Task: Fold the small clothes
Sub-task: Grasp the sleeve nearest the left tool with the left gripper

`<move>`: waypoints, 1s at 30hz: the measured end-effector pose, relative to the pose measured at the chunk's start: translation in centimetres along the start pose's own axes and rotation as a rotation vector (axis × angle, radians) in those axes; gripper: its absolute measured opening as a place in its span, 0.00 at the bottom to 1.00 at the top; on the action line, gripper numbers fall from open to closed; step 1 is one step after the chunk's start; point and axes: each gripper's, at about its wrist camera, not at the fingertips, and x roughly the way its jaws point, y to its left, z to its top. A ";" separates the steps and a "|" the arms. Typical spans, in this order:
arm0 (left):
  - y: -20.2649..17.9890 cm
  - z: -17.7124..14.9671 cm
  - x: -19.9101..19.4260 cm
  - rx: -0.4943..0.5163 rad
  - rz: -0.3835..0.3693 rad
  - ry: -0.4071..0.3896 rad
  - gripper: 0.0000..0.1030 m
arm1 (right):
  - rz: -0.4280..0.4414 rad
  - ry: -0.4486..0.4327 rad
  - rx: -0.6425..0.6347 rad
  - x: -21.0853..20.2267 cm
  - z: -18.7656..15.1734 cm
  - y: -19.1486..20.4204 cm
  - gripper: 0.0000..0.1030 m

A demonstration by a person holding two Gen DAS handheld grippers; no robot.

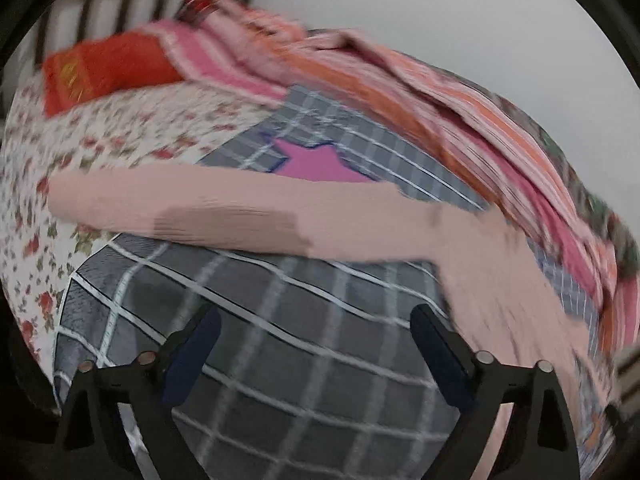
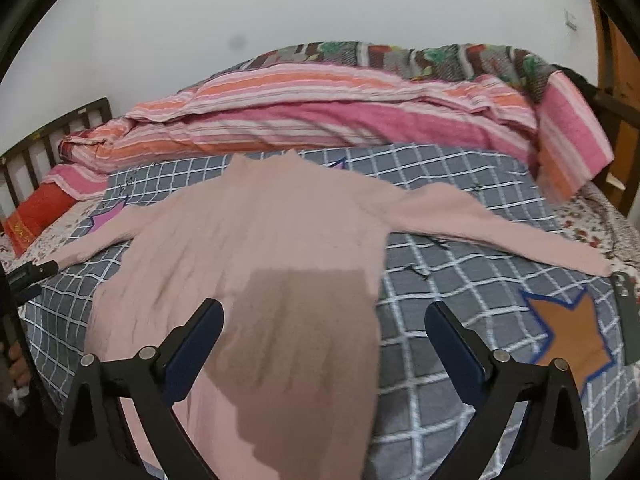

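A pale pink long-sleeved sweater lies flat on a grey checked blanket, both sleeves spread out sideways. My right gripper hovers open over the sweater's lower body, casting a shadow on it, with nothing pinched. In the left wrist view, one pink sleeve stretches across the blanket ahead of my left gripper. That gripper is open above bare blanket, short of the sleeve. This view is blurred. In the right wrist view, black fingers show near that sleeve's cuff at the left edge.
A pile of pink and orange striped bedding runs along the wall behind the sweater. A red pillow lies by the dark headboard. The floral sheet borders the blanket. A dark phone rests at the right edge.
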 end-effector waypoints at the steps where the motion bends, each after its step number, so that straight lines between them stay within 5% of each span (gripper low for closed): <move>1: 1.0 0.4 0.6 -0.034 0.001 0.009 0.81 | -0.001 0.004 -0.005 0.6 0.2 0.3 0.96; 9: 6.6 2.7 3.6 -0.214 0.033 -0.031 0.64 | 0.001 0.043 -0.018 3.9 1.2 1.4 0.96; 17: 8.2 5.1 4.2 -0.236 0.183 -0.089 0.10 | -0.017 0.070 -0.004 5.6 1.8 0.9 0.96; 18: 8.1 5.6 3.9 -0.232 0.182 -0.094 0.10 | -0.024 0.073 -0.007 5.7 1.8 0.5 0.96; 23: 4.5 7.8 2.3 -0.092 0.222 -0.169 0.07 | -0.041 0.062 0.012 5.5 1.9 -1.5 0.96; 30: -5.2 8.9 1.0 0.143 0.167 -0.232 0.07 | -0.043 0.049 0.054 5.3 1.9 -4.5 0.96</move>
